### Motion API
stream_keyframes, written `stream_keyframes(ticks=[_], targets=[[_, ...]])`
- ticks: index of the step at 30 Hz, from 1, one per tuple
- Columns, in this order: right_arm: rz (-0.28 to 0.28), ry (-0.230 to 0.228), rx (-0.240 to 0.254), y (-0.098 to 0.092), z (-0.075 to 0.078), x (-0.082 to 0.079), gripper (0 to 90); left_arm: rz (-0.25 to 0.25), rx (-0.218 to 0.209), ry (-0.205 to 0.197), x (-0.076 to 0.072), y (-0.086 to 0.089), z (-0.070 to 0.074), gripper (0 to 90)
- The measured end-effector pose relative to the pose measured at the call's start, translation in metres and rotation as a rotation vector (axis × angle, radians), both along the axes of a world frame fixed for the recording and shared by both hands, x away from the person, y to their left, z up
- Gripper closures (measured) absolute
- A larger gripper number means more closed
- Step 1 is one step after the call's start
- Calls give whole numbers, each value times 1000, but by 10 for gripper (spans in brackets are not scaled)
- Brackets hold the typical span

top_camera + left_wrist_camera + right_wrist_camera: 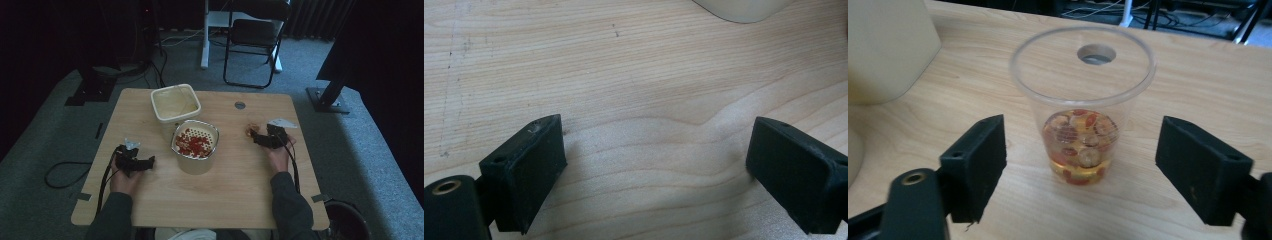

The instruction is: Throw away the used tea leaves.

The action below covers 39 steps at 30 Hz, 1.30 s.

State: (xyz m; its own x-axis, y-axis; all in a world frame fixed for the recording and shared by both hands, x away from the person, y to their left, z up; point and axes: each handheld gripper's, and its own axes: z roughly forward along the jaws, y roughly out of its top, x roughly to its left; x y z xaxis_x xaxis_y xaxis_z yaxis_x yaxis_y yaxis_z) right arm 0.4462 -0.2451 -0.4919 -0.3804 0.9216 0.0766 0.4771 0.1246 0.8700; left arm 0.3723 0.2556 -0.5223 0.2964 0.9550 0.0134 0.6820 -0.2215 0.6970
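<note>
1. Table: light wood, with a round hole near the far edge.
2. Cream tub: open, far centre of the table.
3. Strainer pot: cream, just in front of the tub; red pieces lie on its perforated insert.
4. Clear cup: upright on the table, right side; red and tan pieces in a little liquid at the bottom.
5. Right gripper: jaws spread wide, one either side of the cup, apart from it, holding nothing.
6. Left gripper: jaws spread wide over bare wood, empty.
</note>
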Motion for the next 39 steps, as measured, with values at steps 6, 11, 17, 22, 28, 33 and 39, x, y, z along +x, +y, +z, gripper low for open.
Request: stream_keyframes(ticks=[6,11,17,22,28,33,39], targets=[[-10,-3,33,1,-12,16,206,0,0,-1,0,0,0,93],[-7,-31,7,12,-5,30,206,0,0,-1,0,0,0,93],[6,-29,32,14,-9,42,204,0,0,-1,0,0,0,93],[7,-47,38,17,-12,48,244,1,0,-1,0,0,0,93],[8,-59,8,22,-9,51,304,1,0,-1,0,0,0,93],[6,-81,-17,27,-2,45,324,1,0,-1,0,0,0,93],[60,-113,-53,40,21,29,325,1,0,-1,0,0,0,93]])
